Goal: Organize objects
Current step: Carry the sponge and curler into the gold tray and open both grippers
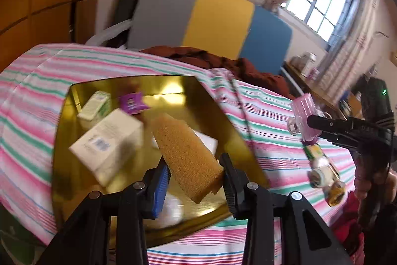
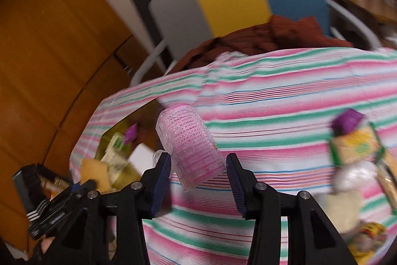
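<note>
Your right gripper (image 2: pixel 198 165) clamps a pink hair roller (image 2: pixel 191 145) above the striped cloth (image 2: pixel 285 96). Your left gripper (image 2: pixel 82 186) grips a yellow sponge (image 2: pixel 95 171) beside the gold tray (image 2: pixel 109 138).

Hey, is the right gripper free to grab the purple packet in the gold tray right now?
Probably not. The right gripper is shut on a pink hair roller, so its jaws are occupied, and the purple packet lies in the gold tray off to its left.

I am counting one gold tray (image 1: pixel 213 113) holding two pale boxes (image 1: pixel 109 140), one purple packet (image 1: pixel 132 102), and I am seeing one tan sponge (image 1: pixel 186 155), one pink hair roller (image 2: pixel 192 153) and two grippers (image 1: pixel 196 180).
</note>
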A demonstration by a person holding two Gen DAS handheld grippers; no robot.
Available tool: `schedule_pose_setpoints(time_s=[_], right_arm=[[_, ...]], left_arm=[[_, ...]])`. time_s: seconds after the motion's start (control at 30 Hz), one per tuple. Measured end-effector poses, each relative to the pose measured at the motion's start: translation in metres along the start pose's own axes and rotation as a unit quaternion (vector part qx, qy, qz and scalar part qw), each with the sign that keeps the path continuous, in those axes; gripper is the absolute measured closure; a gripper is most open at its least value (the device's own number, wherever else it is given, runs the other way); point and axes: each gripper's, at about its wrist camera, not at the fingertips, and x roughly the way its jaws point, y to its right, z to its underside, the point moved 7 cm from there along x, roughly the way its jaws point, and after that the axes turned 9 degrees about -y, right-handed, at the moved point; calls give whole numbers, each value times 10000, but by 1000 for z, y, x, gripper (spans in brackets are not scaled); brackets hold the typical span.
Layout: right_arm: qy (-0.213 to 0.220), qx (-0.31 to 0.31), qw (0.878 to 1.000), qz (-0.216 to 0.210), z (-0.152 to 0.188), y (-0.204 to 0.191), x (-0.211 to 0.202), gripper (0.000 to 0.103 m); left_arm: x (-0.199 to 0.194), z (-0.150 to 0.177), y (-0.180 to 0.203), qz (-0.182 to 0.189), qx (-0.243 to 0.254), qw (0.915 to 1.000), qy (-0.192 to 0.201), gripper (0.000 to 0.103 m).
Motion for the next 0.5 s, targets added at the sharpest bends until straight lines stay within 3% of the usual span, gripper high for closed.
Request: schedule_pose_setpoints(time_s=[0.1, 0.27, 0.37, 0.4, 0.47, 0.5], right_arm=[[-237, -250, 9993, -122, -9, -38, 32, 56], [-524, -557, 9969, -167, -29, -93, 81, 56], [-472, -657, 9966, -150, -43, -114, 97, 54], [-430, -693, 9966, -128, -47, -120, 102, 51], [-372, -675, 9970, -76, -53, -127, 106, 30], [-360, -670, 9971, -83, -53, -129, 107, 30]], left_arm=[[1, 1, -18, -278, -182, 9994, 64, 56], [0, 5, -37, -379, -410, 9984, 13, 46], [-4, 6, -45, -385, -544, 9978, 30, 39], [-6, 6, -48, -416, -567, 9975, 54, 39], [-12, 6, -51, -431, -603, 9972, 121, 39], [-14, 6, -52, -437, -609, 9971, 146, 39]])
